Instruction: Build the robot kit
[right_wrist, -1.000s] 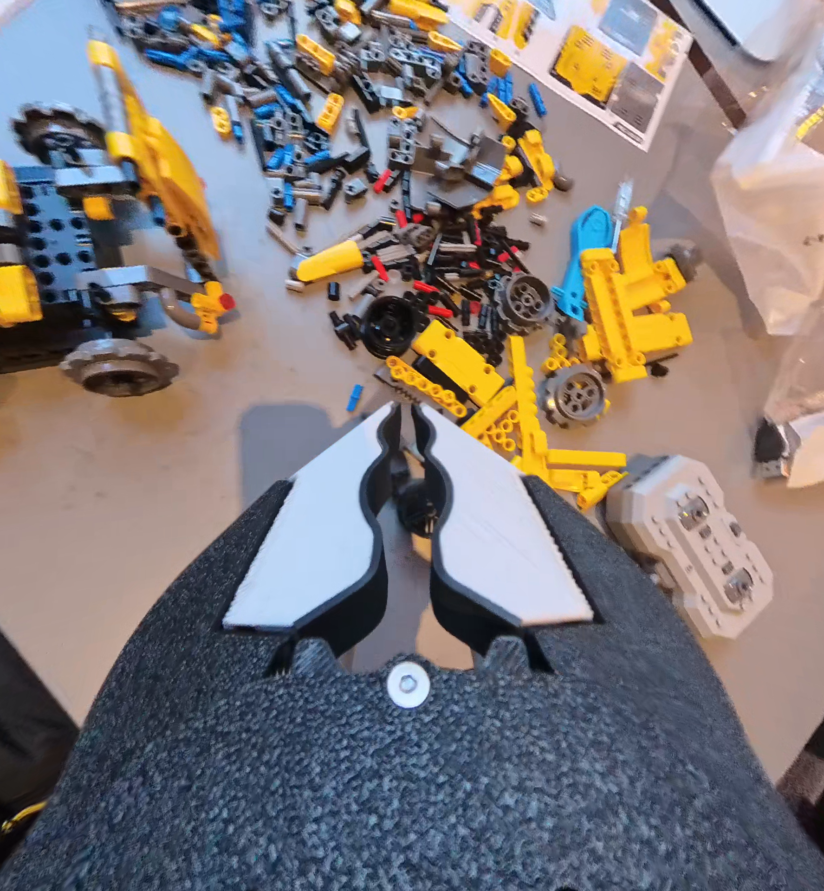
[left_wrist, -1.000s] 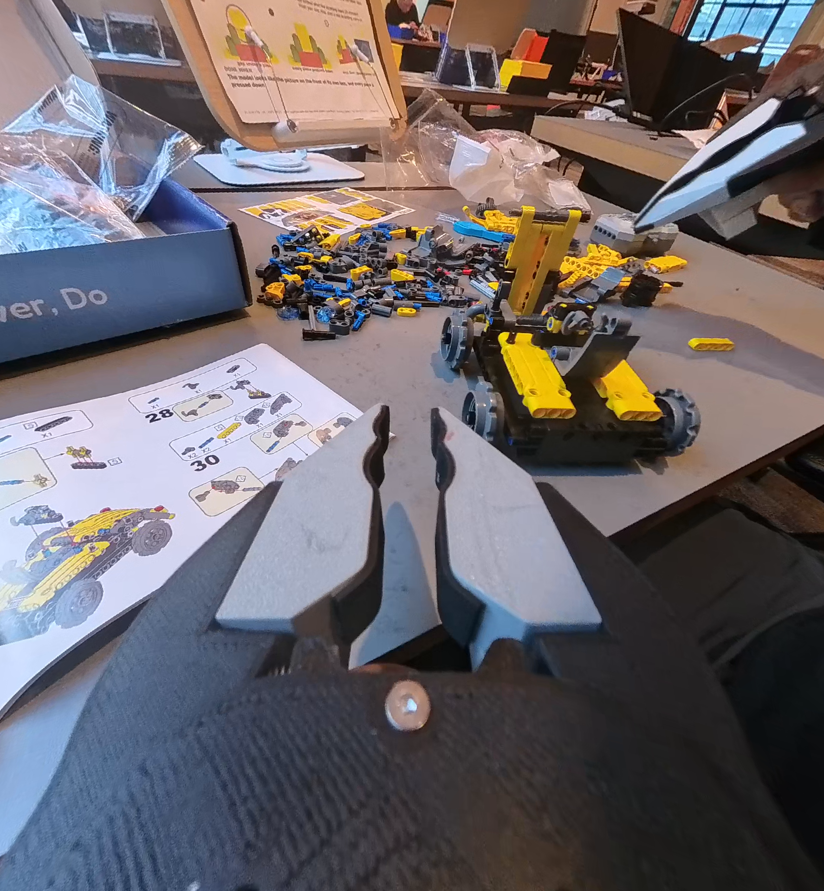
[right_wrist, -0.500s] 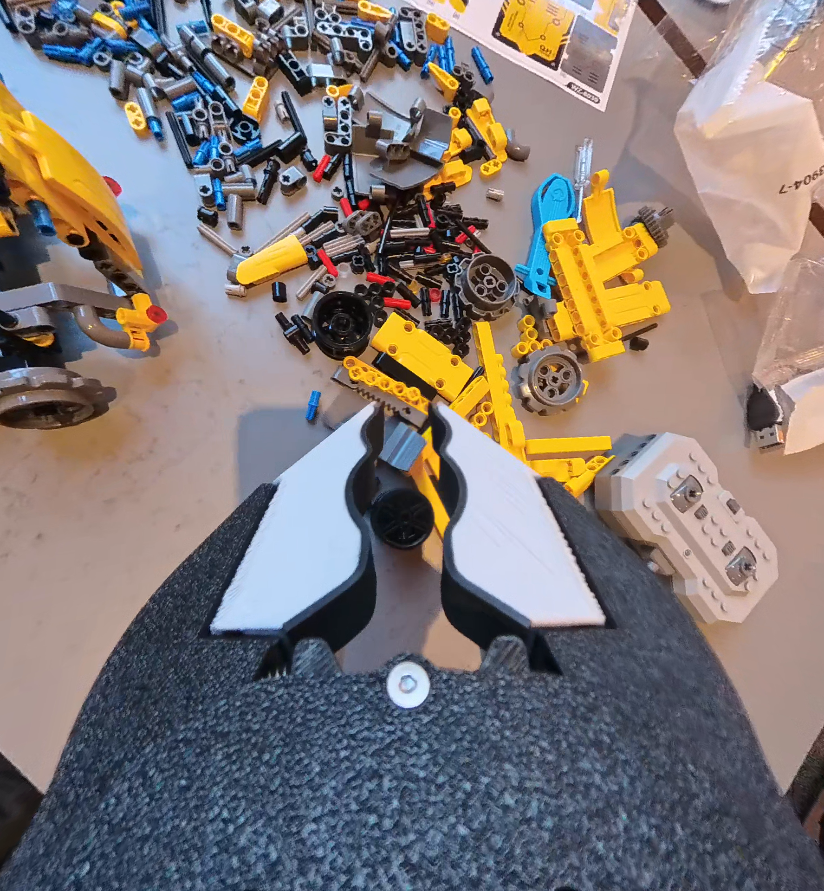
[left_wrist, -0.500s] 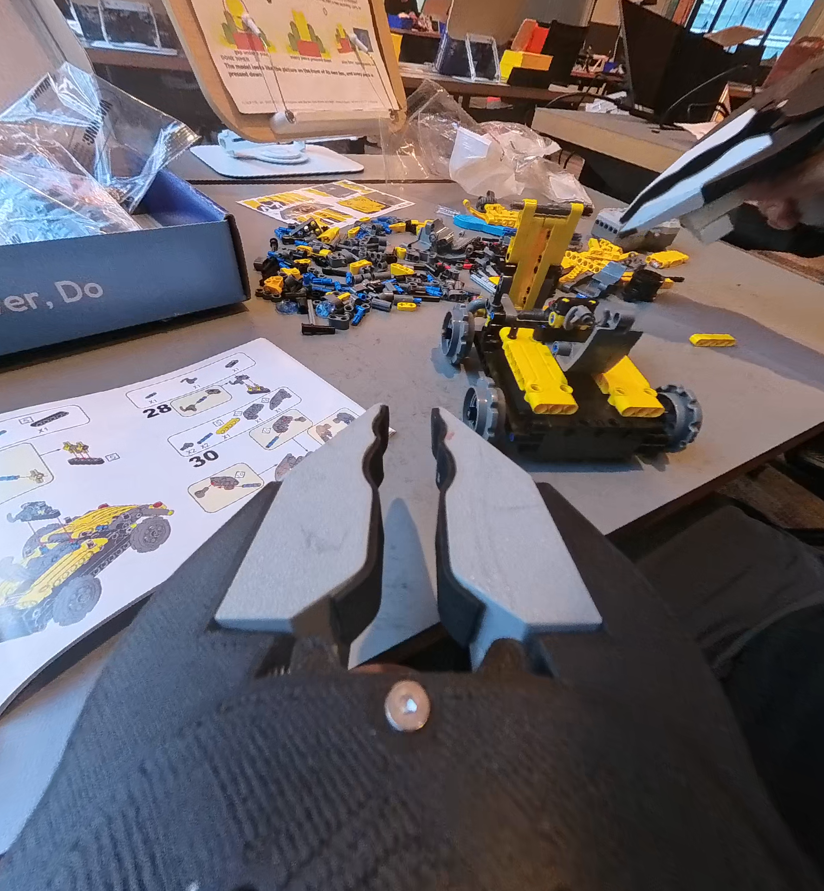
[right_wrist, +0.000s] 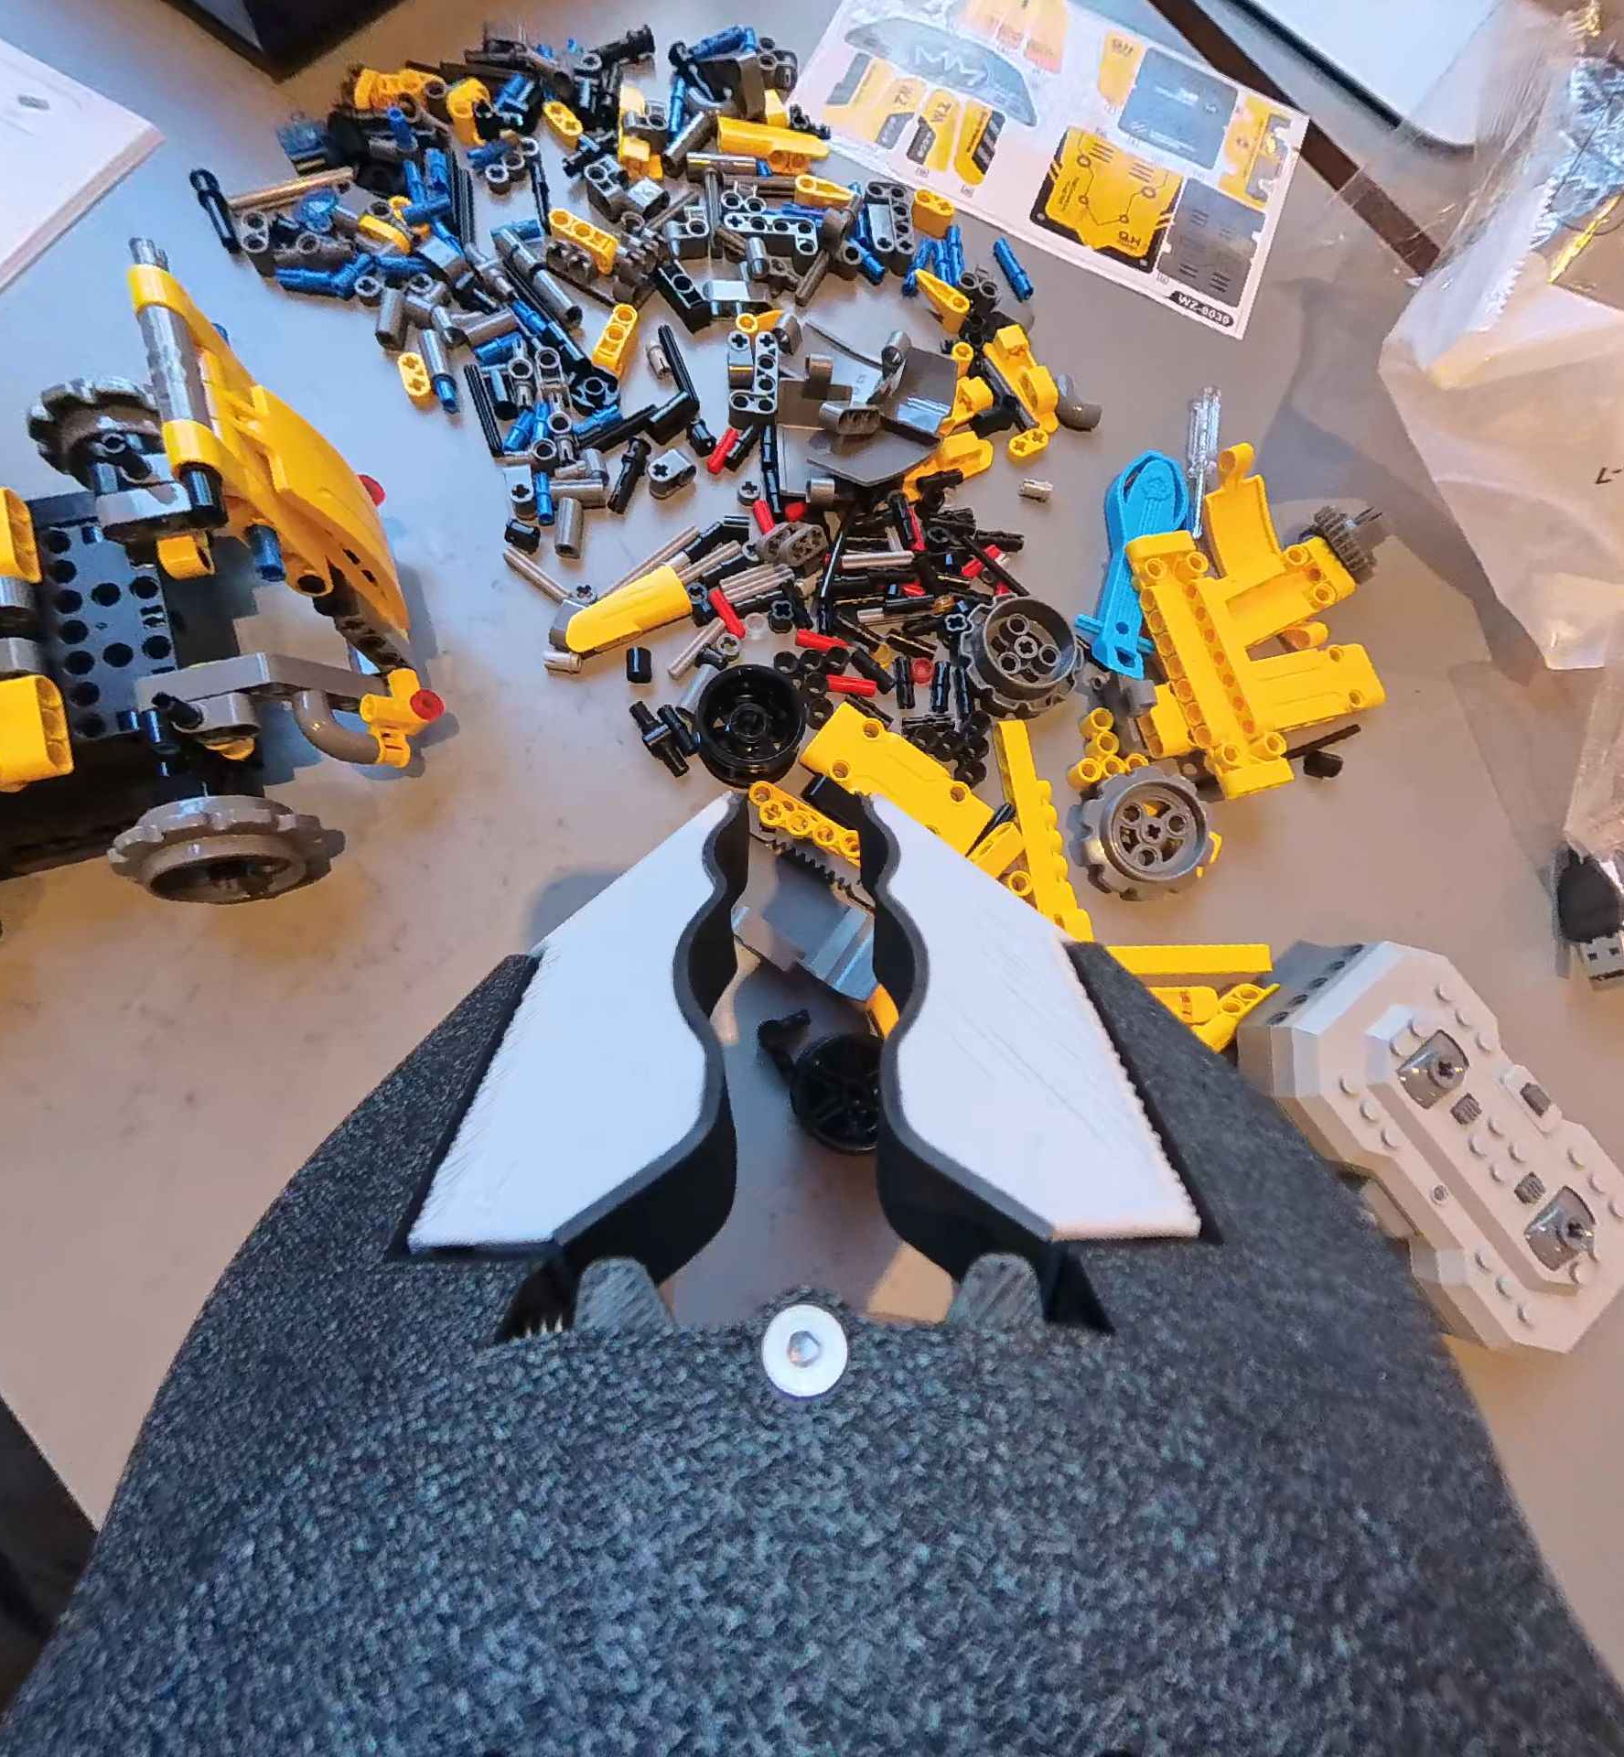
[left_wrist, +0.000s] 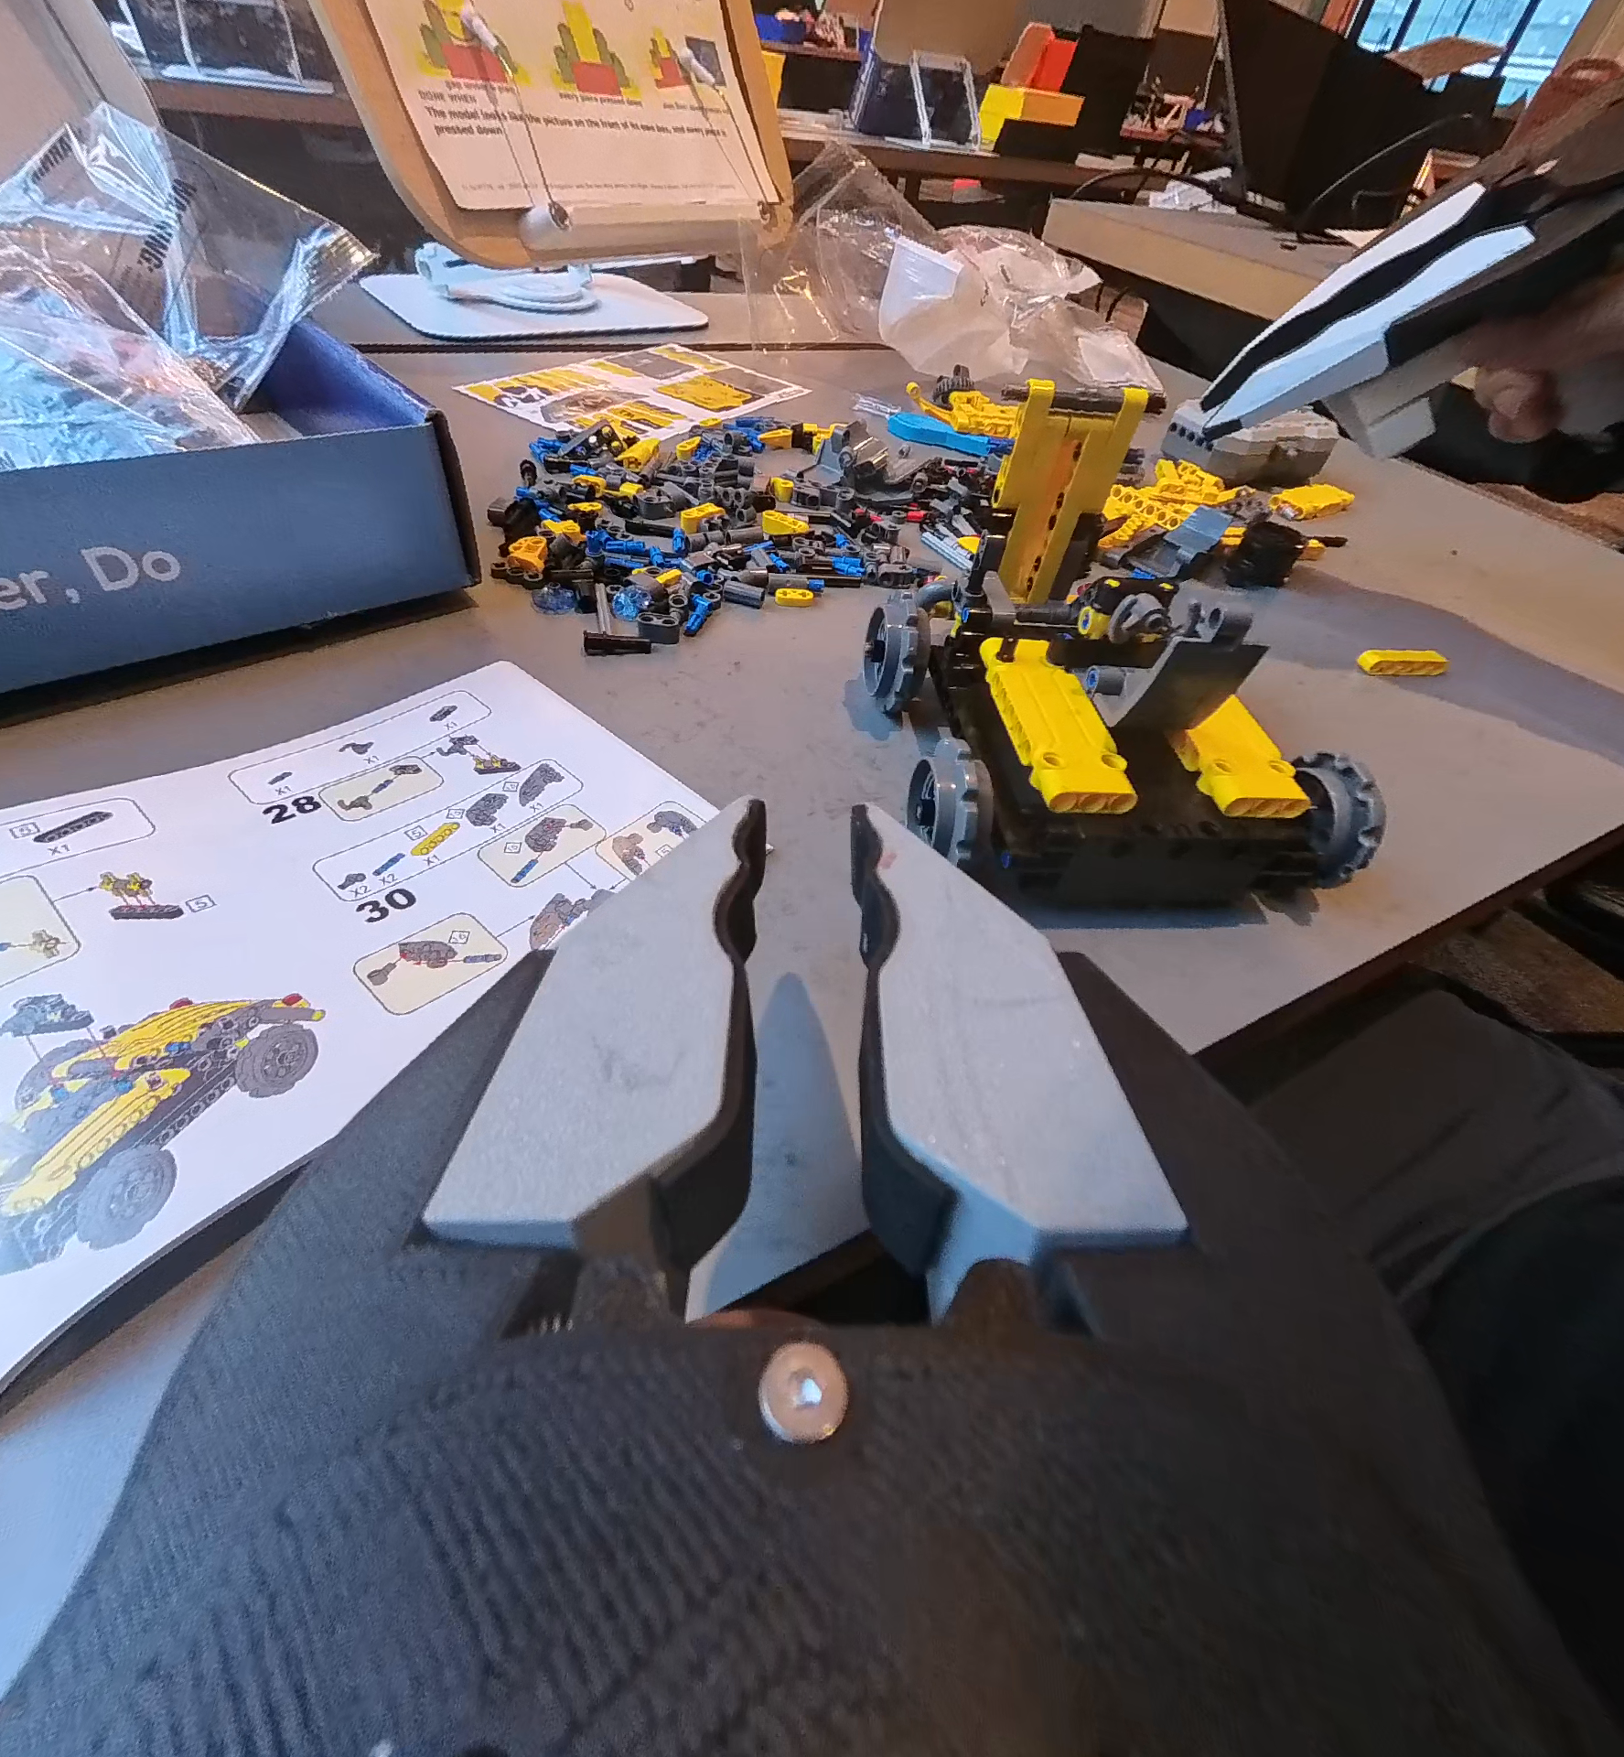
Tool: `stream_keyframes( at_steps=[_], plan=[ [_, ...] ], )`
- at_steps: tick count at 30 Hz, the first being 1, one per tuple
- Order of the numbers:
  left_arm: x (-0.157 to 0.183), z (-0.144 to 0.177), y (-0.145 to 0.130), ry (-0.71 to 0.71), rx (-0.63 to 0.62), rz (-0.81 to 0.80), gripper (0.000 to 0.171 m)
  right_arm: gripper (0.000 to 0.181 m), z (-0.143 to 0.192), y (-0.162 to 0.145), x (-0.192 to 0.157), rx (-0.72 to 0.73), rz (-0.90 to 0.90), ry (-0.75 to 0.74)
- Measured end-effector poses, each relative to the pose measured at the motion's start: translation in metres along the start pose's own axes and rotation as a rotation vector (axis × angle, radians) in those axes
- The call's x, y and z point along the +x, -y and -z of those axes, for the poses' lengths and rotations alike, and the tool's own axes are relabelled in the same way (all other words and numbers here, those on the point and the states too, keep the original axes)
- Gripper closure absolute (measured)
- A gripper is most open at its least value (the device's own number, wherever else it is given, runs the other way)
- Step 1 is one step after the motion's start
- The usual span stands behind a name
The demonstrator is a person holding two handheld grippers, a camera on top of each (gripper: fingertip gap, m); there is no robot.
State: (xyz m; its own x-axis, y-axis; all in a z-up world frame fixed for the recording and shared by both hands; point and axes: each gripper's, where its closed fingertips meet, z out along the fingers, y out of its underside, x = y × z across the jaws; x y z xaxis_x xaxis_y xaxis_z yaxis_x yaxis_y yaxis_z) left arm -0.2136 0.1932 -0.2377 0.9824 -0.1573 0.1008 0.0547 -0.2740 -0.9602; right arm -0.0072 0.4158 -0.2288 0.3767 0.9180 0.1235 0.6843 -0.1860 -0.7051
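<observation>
Fingers of the left gripper [left_wrist: 803, 832] are standing slightly apart with nothing between them, hovering over the near edge of the grey table [left_wrist: 1473, 751]. Its left finger is overlapping the corner of an open instruction booklet [left_wrist: 218, 913], and the half-built yellow and black vehicle [left_wrist: 1112, 732] is sitting just ahead to its right, a yellow frame standing upright on it.

The right gripper [right_wrist: 803, 818] is hanging above the near end of the loose parts pile [right_wrist: 694, 314], its jaws parted and gripping nothing. Seen between them on the table below are lying a grey toothed piece [right_wrist: 812, 927] and a small black wheel [right_wrist: 836, 1093]. Just past the tips a yellow beam with holes [right_wrist: 803, 818] is resting, with a black wheel hub [right_wrist: 751, 727] beyond it. A grey wheel [right_wrist: 1145, 832] and a large yellow assembly [right_wrist: 1235, 656] are lying to the right, a blue tool [right_wrist: 1136, 542] touching that assembly. A light grey control unit [right_wrist: 1454, 1141] is sitting beside the right finger. A sticker sheet [right_wrist: 1074, 152] is lying beyond the pile, plastic bags [right_wrist: 1540, 409] at the right. In the left wrist view a blue cardboard box [left_wrist: 190, 551] is standing far left.
</observation>
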Motion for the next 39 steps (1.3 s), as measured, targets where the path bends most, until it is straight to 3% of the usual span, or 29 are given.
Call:
stream_keyframes(
  at_steps=[23, 39],
  plan=[
    [0.001, 0.000, 0.000, -0.004, 0.000, -0.002, 0.157, 0.159, -0.002, 0.003, -0.009, 0.013, 0.022, 0.025],
    [0.001, 0.000, -0.001, -0.008, -0.004, 0.005, 0.157, 0.160, -0.018, 0.005, -0.036, 0.005, 0.026, 0.127]
  ],
)
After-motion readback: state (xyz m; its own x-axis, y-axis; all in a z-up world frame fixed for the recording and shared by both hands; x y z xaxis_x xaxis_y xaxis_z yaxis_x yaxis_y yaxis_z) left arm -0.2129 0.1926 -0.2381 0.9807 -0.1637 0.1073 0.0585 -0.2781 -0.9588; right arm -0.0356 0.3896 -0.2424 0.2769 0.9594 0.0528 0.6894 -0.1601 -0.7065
